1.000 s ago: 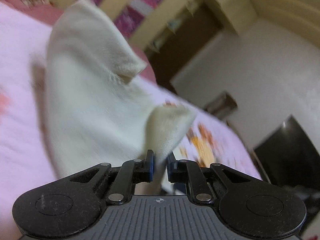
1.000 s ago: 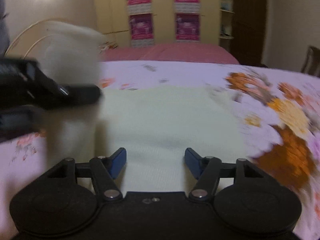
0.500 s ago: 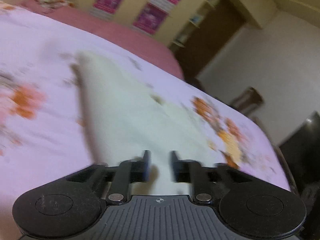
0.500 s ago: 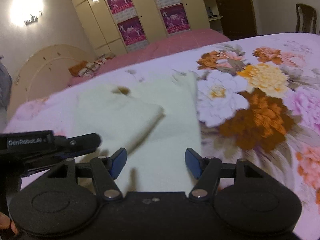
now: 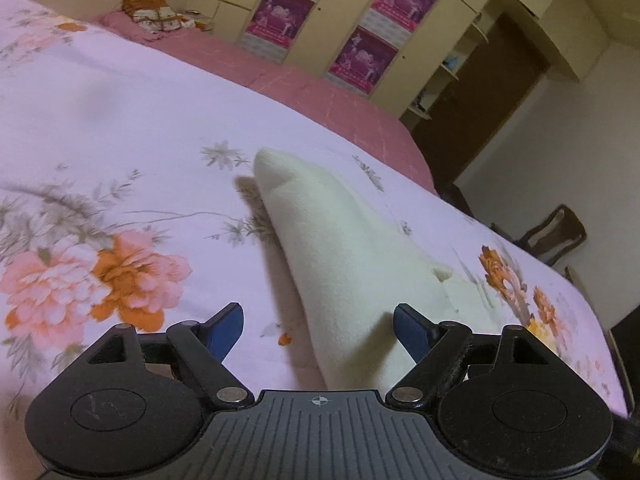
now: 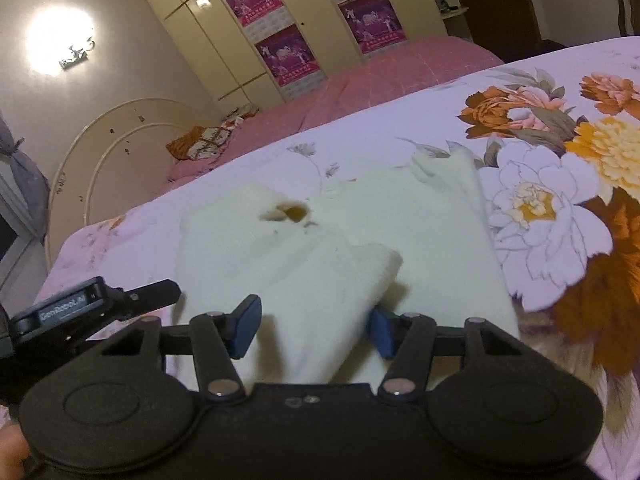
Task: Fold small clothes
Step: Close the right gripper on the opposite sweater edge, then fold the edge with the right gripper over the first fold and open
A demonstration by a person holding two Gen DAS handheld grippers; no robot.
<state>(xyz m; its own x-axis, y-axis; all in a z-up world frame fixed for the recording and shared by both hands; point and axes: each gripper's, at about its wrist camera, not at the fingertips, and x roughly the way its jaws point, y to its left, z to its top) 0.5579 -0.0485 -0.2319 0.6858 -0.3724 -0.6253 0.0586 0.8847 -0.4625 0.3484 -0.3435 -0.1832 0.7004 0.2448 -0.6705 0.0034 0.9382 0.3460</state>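
Home bedroom (bed (image 5: 120, 120), wardrobe (image 6: 240, 40))

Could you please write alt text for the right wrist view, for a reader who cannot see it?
The open right gripper hovers over a cream garment lying partly folded on a floral bedsheet, one flap turned over its left side. The left gripper reaches in from the left edge; a wardrobe with pink posters stands behind.

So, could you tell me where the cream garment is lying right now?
The cream garment lies partly folded on the floral bedspread, just ahead of both open grippers, with the large white flower print to its right.
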